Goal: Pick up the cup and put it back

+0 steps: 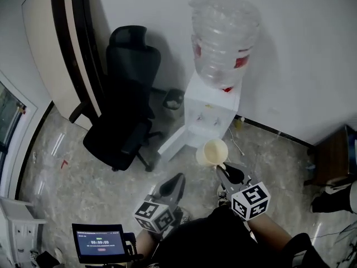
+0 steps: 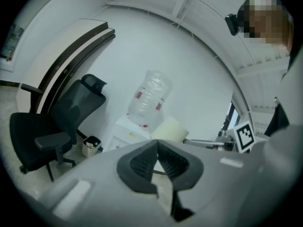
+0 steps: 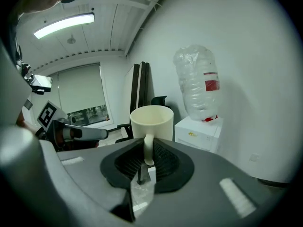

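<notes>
Cup [image 1: 212,152]: cream mug, one item. I am carrying it in the air, upright and mouth up, in front of the water dispenser [image 1: 209,113] and above the marble floor [image 1: 72,172], touching neither.

Right gripper [image 1: 225,169]: its pads are clamping the cup's handle, with the body jutting past the fingertips. I am gripping there because the handle looks like the only part slim enough for these jaws, and the hold is keeping the rim level.

Left gripper [image 1: 177,181]: its fingertips are meeting with nothing between them. I am holding it low on my left, where it is not crossing the cup's path. By my reading it is idling.

Bottle [image 1: 223,38]: clear, sitting inverted on top of the dispenser.

Office chair [image 1: 125,110]: black, standing left of the dispenser, well apart from the cup.

Status, as I am judging it: the pick-up is done and the put-back is pending. I cannot tell from these views where the cup belongs
</notes>
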### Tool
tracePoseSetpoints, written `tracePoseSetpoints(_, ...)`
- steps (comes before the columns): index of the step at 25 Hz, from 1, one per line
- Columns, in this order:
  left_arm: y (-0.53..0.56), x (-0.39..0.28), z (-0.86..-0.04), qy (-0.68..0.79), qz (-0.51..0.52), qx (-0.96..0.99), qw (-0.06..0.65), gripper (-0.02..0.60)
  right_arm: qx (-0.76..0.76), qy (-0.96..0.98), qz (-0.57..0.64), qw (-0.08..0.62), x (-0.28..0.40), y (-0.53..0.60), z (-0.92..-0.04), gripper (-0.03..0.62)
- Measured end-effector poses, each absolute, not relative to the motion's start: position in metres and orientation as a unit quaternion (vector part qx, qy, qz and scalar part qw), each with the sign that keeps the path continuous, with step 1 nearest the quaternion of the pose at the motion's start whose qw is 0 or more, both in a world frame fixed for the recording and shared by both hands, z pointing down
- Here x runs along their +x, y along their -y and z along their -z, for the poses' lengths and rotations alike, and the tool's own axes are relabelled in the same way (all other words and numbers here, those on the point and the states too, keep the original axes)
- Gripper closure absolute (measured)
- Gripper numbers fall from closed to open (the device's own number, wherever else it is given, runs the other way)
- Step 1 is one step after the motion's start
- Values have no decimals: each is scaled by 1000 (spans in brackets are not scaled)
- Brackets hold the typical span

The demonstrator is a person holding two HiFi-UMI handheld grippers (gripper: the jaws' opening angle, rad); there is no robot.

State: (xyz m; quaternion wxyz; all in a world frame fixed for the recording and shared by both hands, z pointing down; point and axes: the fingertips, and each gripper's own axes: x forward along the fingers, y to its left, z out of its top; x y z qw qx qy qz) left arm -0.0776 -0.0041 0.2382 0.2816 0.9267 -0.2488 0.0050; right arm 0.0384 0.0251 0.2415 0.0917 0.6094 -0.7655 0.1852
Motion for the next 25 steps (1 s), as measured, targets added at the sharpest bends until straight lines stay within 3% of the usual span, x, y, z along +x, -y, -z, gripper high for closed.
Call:
tracePoseSetpoints(10, -71, -77, -234, 178, -21, 942, 282, 577, 637, 744, -182, 87, 4, -120, -232, 541)
tracePoseSetpoints(25, -251, -57, -225, 168, -49, 951, 254, 577, 649, 741, -162, 58, 25, -306, -223, 542)
